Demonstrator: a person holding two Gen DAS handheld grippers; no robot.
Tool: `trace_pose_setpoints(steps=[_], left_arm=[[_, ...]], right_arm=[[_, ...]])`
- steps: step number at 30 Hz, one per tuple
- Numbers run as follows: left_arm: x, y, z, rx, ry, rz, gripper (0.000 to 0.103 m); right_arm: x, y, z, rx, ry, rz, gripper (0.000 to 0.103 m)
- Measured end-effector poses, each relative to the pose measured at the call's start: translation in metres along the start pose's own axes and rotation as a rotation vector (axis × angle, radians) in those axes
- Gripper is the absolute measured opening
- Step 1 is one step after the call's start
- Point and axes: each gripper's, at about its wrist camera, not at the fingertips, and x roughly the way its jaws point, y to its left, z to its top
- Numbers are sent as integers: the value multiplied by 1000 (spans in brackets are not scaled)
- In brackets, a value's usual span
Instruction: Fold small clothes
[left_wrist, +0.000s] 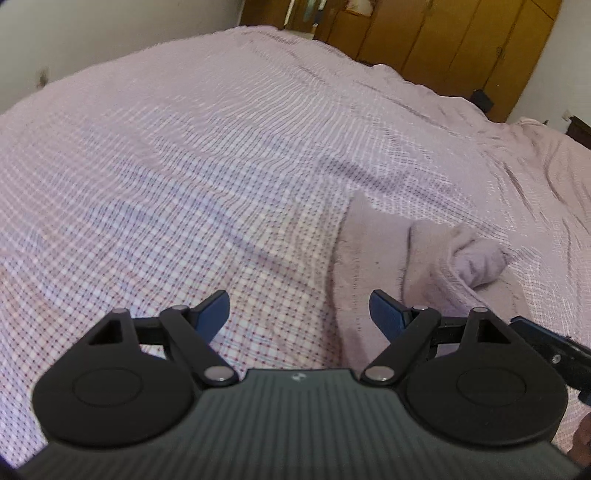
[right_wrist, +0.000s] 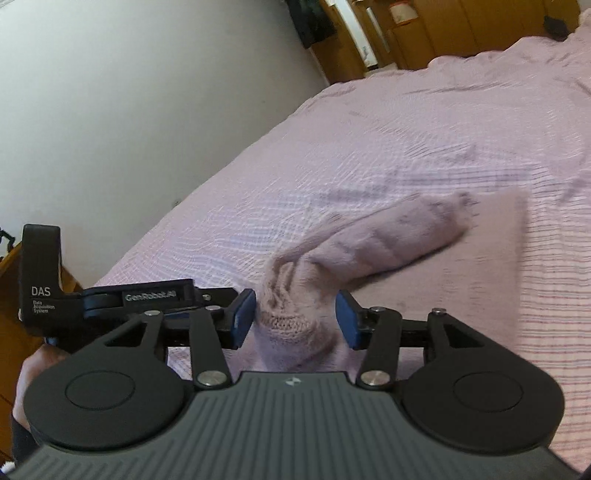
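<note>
A small pale pink knitted garment (left_wrist: 417, 258) lies on the checked pink bedspread (left_wrist: 184, 166), partly folded, with a rolled sleeve on top. My left gripper (left_wrist: 299, 314) is open and empty, just left of the garment's near edge. In the right wrist view the garment (right_wrist: 388, 240) lies ahead with a knit cuff end (right_wrist: 288, 314) between the blue pads. My right gripper (right_wrist: 295, 317) is open around that cuff, pads apart from it. The left gripper's body (right_wrist: 110, 295) shows at the left of the right wrist view.
The bedspread (right_wrist: 406, 129) covers a wide bed. A white wall (right_wrist: 129, 92) runs along its far side. Wooden wardrobes (left_wrist: 461, 48) stand behind the bed. A wooden piece of furniture (right_wrist: 11, 332) is at the bed's edge on the left.
</note>
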Motion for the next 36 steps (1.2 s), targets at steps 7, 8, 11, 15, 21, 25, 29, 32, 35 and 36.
trace_pose_setpoints(steps=[7, 8, 11, 15, 21, 25, 29, 32, 35, 36], left_arm=[[-3, -24, 6, 14, -17, -108, 84], [-1, -28, 9, 22, -21, -113, 84], [7, -44, 19, 78, -54, -123, 84], [36, -58, 16, 135, -26, -129, 84], [63, -53, 4, 159, -11, -142, 84], [61, -55, -3, 180, -60, -209, 77], [69, -61, -8, 173, -65, -215, 31], [75, -56, -9, 120, -72, -236, 19], [67, -52, -7, 82, -104, -244, 18], [61, -50, -6, 74, -120, -239, 17]], right_arm=[[-31, -33, 1, 25, -61, -78, 57], [-37, -36, 0, 28, -64, -98, 57], [-46, -50, -4, 54, -67, -161, 57], [-43, -72, -10, 94, -70, -232, 57], [-27, -94, -16, 139, -69, -224, 58], [-21, -98, -16, 142, -91, -236, 69], [-19, -100, -16, 160, -99, -243, 74], [-16, -101, -16, 167, -99, -250, 77], [-12, -101, -16, 174, -93, -243, 78], [-10, -101, -16, 174, -91, -239, 78]])
